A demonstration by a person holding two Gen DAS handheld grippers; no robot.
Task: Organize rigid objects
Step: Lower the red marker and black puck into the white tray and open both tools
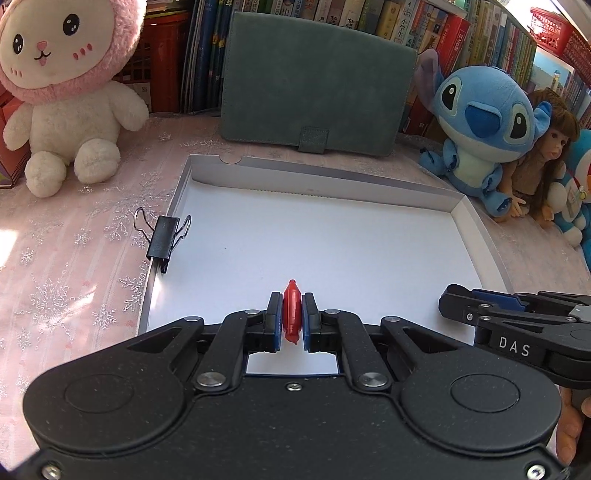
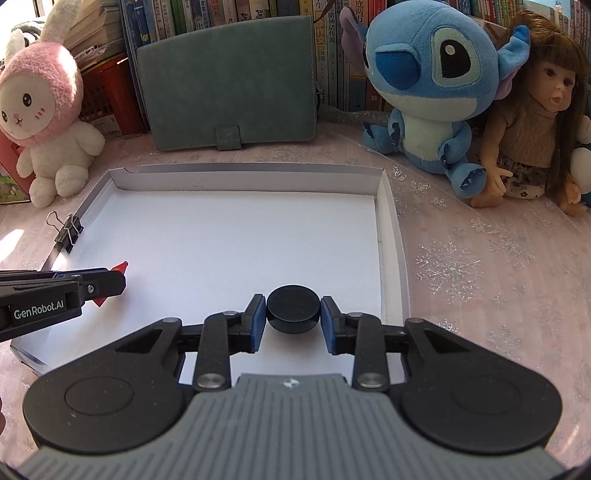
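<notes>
From the left wrist view, the left tongs [image 1: 291, 317] are clamped on a small red plastic piece [image 1: 291, 312], which stands upright between the two blue pads, its pointed tip poking out above them. They hang over the near part of a shallow white cardboard tray [image 1: 480, 236] that lies on the pink, snowflake-patterned counter [image 1: 66, 266]. A black binder clip [image 1: 164, 236] is clipped to the tray's left wall, well apart from the tongs. The right tongs [image 1: 454, 302] reach in from the right edge, over the tray's near right part. Behind the tray a green felt case [image 1: 317, 81] leans against a row of books [image 1: 461, 33], with a pink-hooded bunny plush [image 1: 62, 92] to its left and a blue plush [image 1: 480, 122] and a doll [image 1: 543, 158] to its right.

From the right wrist view, the right tongs [image 2: 293, 317] grip a black round disc [image 2: 293, 308]: it sits flat between the blue pads, touching both, above the tray's white floor [image 2: 221, 236] near the right wall. The left tongs [image 2: 110, 282] enter from the left edge, side on, with the red plastic piece [image 2: 120, 267] showing above and below their tips. The binder clip [image 2: 68, 229] sits on the left wall beyond them. The green case [image 2: 229, 77], bunny [image 2: 44, 122], blue plush [image 2: 428, 85] and doll [image 2: 535, 118] line the back.
</notes>
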